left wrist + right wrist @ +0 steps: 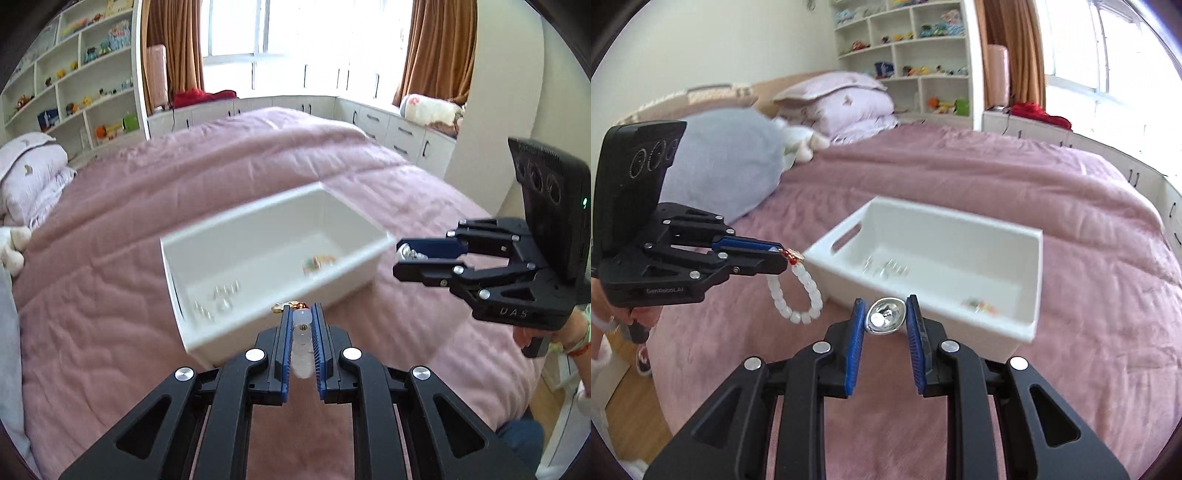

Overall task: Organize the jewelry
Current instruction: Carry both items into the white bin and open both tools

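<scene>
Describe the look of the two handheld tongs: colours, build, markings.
Both tongs, left and right, are matte black linkage frames with silver rivets and ribbed blue finger pads. Each carries a black upright module with three round lenses. White lettering marks the bodies. The right-hand wrist shows a red bracelet.

A bin (923, 236) sits on the bed (960, 166), with small pieces (886, 267) at one end inside and what may be a trinket (979, 305) at the other. Pillows (842, 103) lie behind it, shelves (916, 55) beyond them.
</scene>
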`<state>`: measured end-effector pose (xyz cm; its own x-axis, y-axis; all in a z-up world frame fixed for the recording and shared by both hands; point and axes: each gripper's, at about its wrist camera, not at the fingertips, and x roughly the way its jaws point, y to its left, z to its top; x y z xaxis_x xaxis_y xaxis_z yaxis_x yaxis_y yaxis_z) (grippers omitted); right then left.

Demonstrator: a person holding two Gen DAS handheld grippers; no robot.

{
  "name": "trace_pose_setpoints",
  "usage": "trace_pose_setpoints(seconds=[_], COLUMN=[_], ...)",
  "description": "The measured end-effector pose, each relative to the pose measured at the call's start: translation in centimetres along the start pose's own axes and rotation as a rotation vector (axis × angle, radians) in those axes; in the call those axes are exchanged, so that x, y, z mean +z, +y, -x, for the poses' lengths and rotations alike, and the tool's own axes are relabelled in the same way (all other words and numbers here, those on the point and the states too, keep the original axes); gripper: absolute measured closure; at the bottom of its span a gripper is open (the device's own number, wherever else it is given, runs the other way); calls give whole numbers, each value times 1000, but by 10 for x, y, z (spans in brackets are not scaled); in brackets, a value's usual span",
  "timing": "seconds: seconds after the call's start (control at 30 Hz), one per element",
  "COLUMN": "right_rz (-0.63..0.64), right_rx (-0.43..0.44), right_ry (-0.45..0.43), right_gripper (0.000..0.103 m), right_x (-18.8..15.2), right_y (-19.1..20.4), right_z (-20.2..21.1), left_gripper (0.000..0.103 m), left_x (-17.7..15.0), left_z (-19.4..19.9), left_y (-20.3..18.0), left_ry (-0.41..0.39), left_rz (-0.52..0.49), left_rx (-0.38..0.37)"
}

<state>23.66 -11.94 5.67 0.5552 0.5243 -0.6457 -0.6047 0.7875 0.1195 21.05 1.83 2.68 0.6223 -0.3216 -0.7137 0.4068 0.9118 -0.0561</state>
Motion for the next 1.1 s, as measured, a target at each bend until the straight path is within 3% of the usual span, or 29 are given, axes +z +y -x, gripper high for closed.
trace_pose_setpoints(seconds=[0.2, 0.43, 0.8, 1.1], right_rz=[-41, -89, -132, -136], right_rx=[-36, -78, -115, -117], right_ry=[-18, 0, 78, 127], right_gripper=[80, 80, 80, 79], right_x=[32, 56, 53, 42], right_y=[-28, -58, -85, -83], right_z=[-9, -37, -96, -127], left_gripper=[88, 88, 88, 87], left_x=[48, 78, 64, 58], left_z=[-13, -42, -114, -134], left_y=[10, 28, 54, 64], left_ry=[-39, -78, -18, -8], left_rz=[3, 62, 126, 148], left_rx=[29, 34, 100, 112])
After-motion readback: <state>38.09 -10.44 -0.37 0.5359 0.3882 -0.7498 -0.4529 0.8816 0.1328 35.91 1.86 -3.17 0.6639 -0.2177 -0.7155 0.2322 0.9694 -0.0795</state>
